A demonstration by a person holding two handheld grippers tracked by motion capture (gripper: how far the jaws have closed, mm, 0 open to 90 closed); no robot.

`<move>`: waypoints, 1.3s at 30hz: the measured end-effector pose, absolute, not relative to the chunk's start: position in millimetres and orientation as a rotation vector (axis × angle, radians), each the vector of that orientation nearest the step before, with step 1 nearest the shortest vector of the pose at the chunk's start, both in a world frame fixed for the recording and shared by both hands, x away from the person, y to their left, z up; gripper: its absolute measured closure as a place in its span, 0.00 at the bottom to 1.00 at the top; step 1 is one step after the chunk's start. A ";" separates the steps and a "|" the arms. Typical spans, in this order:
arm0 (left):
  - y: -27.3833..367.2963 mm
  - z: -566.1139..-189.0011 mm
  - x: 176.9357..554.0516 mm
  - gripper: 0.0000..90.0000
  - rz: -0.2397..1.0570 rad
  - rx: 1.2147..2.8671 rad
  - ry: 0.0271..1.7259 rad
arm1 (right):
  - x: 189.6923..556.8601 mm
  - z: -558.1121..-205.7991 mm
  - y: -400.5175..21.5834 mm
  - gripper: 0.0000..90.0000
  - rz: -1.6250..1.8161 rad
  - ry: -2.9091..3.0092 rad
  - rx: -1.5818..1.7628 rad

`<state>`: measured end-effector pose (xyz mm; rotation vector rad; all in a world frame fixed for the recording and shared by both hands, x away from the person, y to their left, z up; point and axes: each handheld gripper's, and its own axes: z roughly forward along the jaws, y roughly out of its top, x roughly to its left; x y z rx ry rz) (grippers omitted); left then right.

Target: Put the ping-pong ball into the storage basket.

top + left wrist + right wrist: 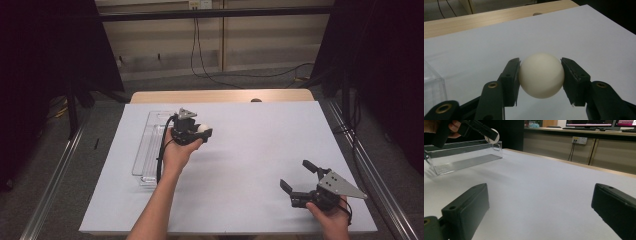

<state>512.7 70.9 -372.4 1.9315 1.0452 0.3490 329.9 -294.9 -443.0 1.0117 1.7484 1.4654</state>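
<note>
A cream ball (541,75) is pinched between the left gripper (196,133) jaws, held above the table (240,150) beside the clear tray (145,150) near its left edge. The right gripper (296,176) is spread wide, nothing between, by the near right corner.

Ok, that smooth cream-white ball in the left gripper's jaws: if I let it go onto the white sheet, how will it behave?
The smooth cream-white ball is perfectly round, so on the flat white sheet it would likely roll off. The left gripper touches it only at two side points, so it may slip if squeezed unevenly. It looks like a light, hollow ball, probably bouncy; lower it into the clear plastic tray.
</note>
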 end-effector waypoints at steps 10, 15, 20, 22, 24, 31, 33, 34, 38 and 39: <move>79.6 -368.7 512.2 0.57 0.372 1.939 1.065 | 330.1 -443.0 -294.4 0.01 1.466 1.750 1.013; 83.0 -368.1 512.8 0.57 0.373 1.947 1.057 | 330.2 -443.1 -294.5 0.01 1.463 1.751 1.011; 83.8 -369.8 512.3 0.57 0.367 1.923 1.078 | 330.3 -443.1 -294.6 0.01 1.464 1.750 1.011; 87.6 -368.8 512.5 0.57 0.377 1.957 1.064 | 330.1 -443.0 -295.0 0.01 1.464 1.751 1.014; 88.4 -368.5 512.0 0.57 0.381 1.958 1.067 | 330.1 -443.0 -295.1 0.01 1.464 1.751 1.014; 89.7 -368.6 511.1 0.57 0.379 1.943 1.073 | 330.5 -443.0 -294.0 0.01 1.463 1.753 1.002; 90.2 -368.7 510.9 0.57 0.378 1.938 1.077 | 330.4 -443.1 -293.8 0.01 1.468 1.752 1.009; 92.4 -368.3 511.5 0.57 0.379 1.958 1.061 | 330.4 -443.1 -293.9 0.01 1.467 1.752 1.012; 93.3 -369.3 510.9 0.57 0.377 1.928 1.086 | 330.1 -442.9 -294.5 0.01 1.465 1.751 1.017; 95.8 -368.8 511.1 0.57 0.383 1.955 1.075 | 330.1 -443.0 -294.6 0.01 1.465 1.751 1.016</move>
